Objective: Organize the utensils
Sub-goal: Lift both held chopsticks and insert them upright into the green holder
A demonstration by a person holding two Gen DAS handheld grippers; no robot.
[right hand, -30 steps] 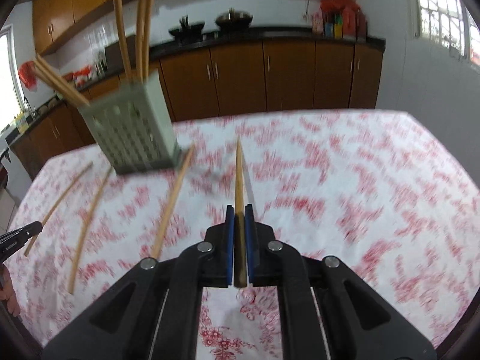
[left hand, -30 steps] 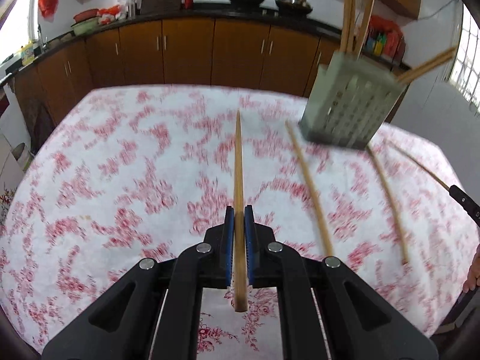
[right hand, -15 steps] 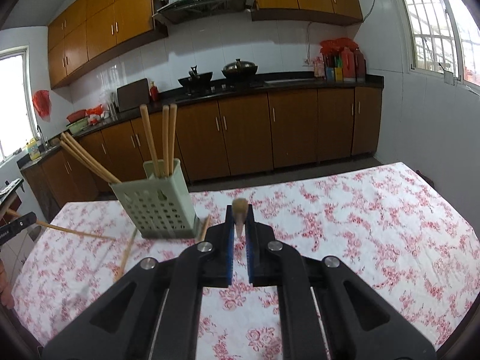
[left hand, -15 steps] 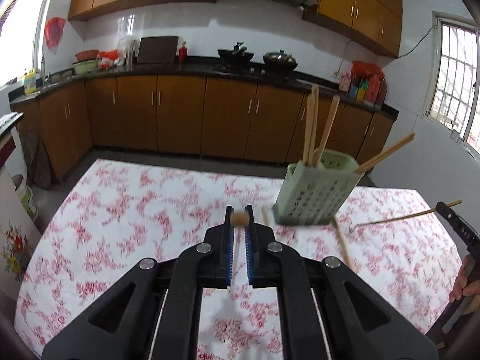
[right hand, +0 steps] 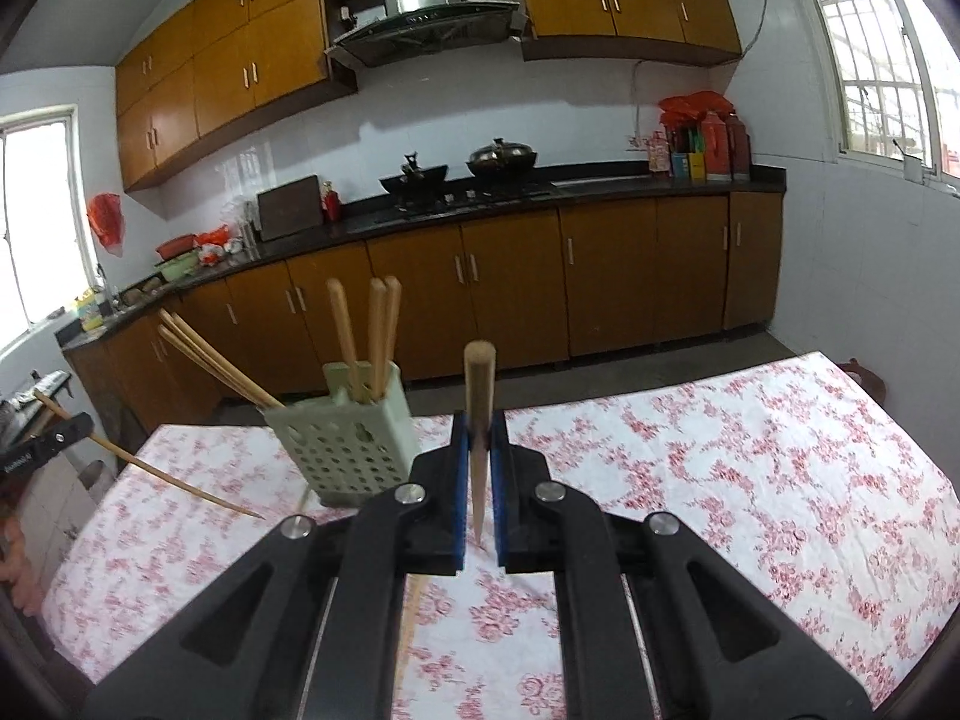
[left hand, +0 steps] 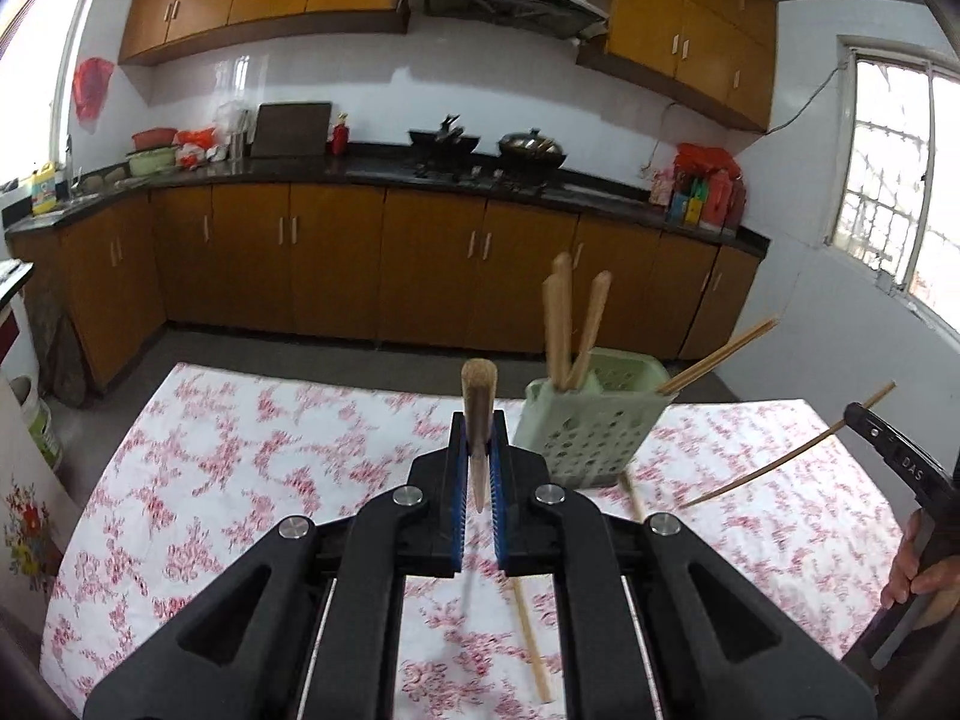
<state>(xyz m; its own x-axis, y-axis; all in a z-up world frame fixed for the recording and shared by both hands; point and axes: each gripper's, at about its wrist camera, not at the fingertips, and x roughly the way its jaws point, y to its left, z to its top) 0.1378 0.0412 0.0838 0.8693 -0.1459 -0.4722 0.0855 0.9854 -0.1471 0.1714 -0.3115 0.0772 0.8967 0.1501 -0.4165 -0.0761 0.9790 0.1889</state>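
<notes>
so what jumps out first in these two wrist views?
Each gripper is shut on a chopstick pointing up toward its own camera: left gripper, right gripper. Next is the pale green perforated holder standing on the red-flowered tablecloth, with several chopsticks sticking out. In the left view one loose chopstick lies on the cloth near the holder.

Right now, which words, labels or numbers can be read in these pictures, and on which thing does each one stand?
"DAS": white letters on the black right hand-held gripper, seen from the left wrist view; more letters may be cut off.
White print on the left hand-held gripper, seen from the right wrist view: too blurred to read.
Labels on the bottles and boxes on the counter: too small to read.
</notes>
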